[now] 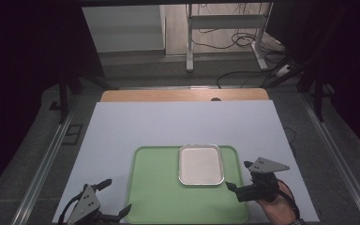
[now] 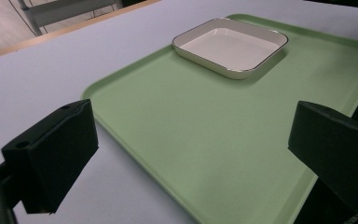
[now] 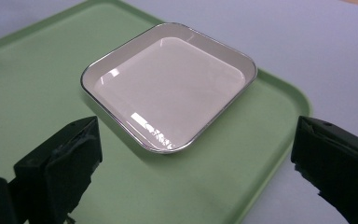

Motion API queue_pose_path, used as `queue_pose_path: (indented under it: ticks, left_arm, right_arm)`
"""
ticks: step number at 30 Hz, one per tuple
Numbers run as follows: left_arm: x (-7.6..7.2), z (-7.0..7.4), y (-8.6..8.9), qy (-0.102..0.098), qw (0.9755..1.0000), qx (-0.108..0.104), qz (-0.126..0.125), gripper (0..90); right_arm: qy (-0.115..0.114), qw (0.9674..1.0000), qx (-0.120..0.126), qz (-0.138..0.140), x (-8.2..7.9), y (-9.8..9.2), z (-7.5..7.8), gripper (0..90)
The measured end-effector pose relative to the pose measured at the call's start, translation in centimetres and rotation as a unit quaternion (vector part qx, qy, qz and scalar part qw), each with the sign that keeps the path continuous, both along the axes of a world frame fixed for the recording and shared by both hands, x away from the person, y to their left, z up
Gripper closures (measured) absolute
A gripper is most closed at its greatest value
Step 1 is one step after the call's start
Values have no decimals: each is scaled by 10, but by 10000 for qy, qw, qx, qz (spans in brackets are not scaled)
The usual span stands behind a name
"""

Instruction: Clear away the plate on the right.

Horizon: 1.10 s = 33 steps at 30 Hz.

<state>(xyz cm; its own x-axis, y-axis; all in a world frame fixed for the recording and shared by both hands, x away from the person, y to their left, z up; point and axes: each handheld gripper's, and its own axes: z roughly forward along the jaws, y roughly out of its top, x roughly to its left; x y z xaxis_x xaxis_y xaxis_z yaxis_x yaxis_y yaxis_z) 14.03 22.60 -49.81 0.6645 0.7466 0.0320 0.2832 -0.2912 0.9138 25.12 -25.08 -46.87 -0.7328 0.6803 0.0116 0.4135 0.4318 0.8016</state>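
Green tray (image 1: 159, 197), dish (image 1: 201, 164) beside right claw (image 1: 240, 175)

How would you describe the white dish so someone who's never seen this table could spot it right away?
Find the big green tray lying on the pale sheet covering the table. In the tray's far right corner, close to the right tool, sits the white dish. It is shallow and rectangular with rounded corners, empty, glossy white with a thin dark rim line, and nothing else lies on the tray.
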Motion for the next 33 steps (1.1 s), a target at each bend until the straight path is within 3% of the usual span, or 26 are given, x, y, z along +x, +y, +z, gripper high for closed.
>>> queue_pose_path:
  ticks: [7,17,27,33]
  left_arm:
    - [0,0,0,-1,10000,1,0,13]
    - [0,0,0,-1,10000,7,1,13]
    - [0,0,0,1,10000,9,4,13]
    - [0,0,0,3,10000,5,6,13]
  right_arm:
    - [-31,10000,-26,-39,-3,-6,0,0]
    - [-68,9995,-322,-13,-8,-17,-1,0]
    - [-43,9999,-40,-134,-15,-30,0,0]
    - [-66,9997,-34,-226,-19,-36,0,0]
